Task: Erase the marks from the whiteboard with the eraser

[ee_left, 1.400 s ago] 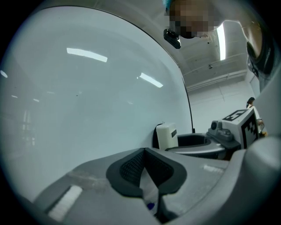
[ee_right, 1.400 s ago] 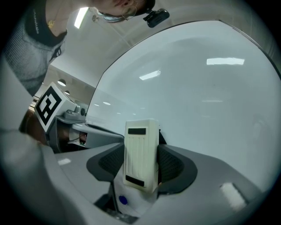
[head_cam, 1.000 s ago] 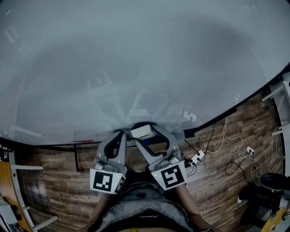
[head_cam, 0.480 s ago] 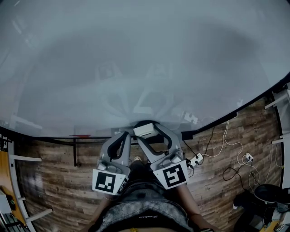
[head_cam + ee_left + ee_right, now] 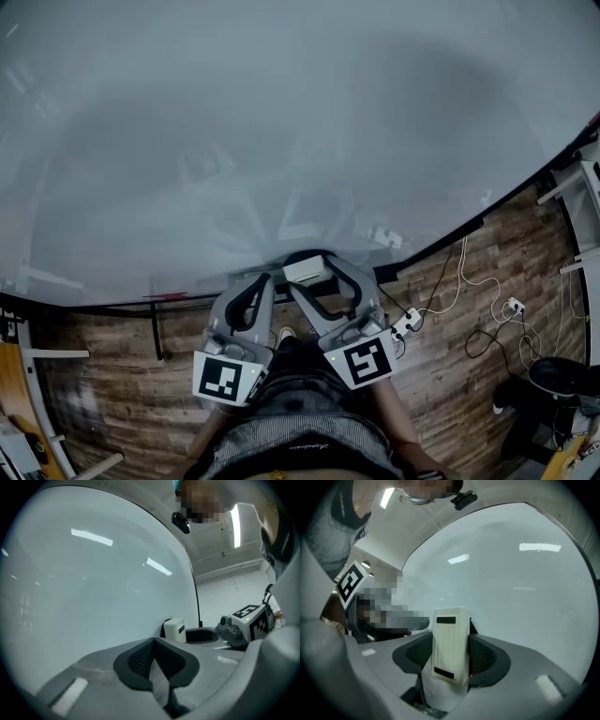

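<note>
The whiteboard fills the upper head view as a pale grey sheet, and I make out no marks on it in any view. My right gripper is shut on the white eraser, which sits at the board's lower edge. In the right gripper view the eraser stands upright between the dark pads, with the whiteboard right behind it. My left gripper is just left of it, shut and holding nothing. In the left gripper view its pads meet, and the eraser shows beyond them against the whiteboard.
A dark ledge runs under the board. Below is a wooden floor with white cables and a power strip at the right. White frame legs and a dark chair base stand at the far right.
Both grippers and the eraser keep nearly the same place at the board's lower edge. Only the head view has swayed slightly.
</note>
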### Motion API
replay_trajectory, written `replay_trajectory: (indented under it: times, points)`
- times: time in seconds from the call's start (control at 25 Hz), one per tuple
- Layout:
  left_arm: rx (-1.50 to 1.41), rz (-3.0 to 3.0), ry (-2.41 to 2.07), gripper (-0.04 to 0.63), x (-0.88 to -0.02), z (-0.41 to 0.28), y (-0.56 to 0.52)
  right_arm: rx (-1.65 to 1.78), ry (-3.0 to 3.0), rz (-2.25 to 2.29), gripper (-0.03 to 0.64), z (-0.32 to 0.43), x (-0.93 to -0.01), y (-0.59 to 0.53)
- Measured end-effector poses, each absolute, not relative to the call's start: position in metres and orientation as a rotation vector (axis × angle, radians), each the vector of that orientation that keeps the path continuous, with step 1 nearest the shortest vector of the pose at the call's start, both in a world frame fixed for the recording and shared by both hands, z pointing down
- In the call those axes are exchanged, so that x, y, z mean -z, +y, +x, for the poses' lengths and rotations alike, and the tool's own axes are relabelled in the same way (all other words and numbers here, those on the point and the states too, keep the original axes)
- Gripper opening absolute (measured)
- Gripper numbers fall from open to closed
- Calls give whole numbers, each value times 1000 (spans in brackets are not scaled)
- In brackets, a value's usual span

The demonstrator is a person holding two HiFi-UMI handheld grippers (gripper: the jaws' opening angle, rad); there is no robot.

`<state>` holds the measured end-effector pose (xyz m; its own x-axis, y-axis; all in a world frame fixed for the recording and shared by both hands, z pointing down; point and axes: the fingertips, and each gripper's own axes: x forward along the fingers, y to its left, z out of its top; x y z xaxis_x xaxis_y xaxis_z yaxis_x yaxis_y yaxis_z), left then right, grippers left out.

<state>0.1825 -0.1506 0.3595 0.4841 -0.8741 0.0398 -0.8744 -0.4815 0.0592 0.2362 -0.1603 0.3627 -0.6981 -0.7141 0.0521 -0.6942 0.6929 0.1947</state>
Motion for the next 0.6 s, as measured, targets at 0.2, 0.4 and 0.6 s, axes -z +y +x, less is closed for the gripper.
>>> replay_trajectory:
  times: [0.2, 0.4, 0.6]
  points:
    - [-32, 2680, -1496, 3, -372, 193, -149, 206, -2738, 1263, 245, 270, -372, -166]
    - [-49, 2673, -1504, 3, -374, 210, -152, 200, -2707, 1283, 247, 311, -374, -176]
    - [-50, 2663, -1557, 3, -371, 241, -155, 209, -2682, 1257, 247, 358, -379, -185]
